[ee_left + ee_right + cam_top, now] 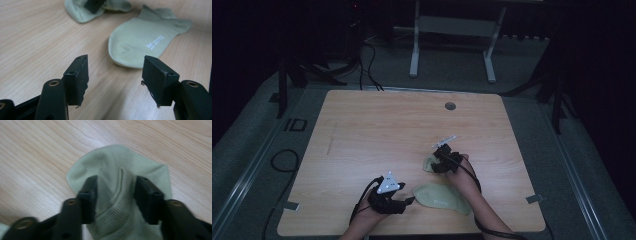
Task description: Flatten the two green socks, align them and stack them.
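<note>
your right gripper point(116, 197) stands spread, jaws straddling the ribbed cuff of the crumpled sock point(117, 170), pads not pressing it; the flat sock point(147, 42) lies just ahead of your left gripper point(116, 80), also spread and empty, its long axis slanting away rightward.

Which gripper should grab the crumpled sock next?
Right. The right gripper is down on the crumpled sock, open jaws straddling its ribbed cuff. The left gripper stands open over bare table, nearer the flat sock.
</note>
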`<state>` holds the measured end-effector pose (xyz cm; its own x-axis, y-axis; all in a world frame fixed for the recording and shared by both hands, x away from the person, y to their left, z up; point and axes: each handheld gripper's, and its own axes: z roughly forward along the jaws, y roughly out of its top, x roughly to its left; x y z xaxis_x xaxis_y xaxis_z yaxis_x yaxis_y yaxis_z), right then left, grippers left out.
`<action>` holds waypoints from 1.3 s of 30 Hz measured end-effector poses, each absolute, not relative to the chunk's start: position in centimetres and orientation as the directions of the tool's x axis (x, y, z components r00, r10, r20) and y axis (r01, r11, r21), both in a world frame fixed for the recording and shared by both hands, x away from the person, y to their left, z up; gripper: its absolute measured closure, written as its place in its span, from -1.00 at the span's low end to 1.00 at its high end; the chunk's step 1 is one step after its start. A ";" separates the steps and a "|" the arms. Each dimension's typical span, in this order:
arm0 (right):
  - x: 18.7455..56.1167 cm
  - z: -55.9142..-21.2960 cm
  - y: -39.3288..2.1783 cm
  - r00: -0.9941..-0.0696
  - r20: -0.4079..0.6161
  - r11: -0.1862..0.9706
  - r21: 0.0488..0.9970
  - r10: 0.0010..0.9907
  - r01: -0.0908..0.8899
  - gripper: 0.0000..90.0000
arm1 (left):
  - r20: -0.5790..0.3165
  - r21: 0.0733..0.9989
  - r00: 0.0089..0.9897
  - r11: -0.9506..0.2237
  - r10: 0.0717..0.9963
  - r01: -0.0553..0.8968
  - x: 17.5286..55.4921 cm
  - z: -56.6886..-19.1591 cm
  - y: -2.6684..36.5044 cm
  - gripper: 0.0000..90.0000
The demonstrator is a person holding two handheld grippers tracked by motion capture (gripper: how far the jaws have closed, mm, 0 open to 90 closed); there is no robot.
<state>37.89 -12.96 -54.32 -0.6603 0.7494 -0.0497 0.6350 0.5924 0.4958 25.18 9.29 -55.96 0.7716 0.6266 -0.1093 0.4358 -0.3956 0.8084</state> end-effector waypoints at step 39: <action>37.2 -51.7 -15.7 -0.676 0.024 0.573 0.508 0.736 0.643 0.84 | 0.073 0.695 0.757 -0.578 0.649 0.428 36.3 -56.3 2.3 0.93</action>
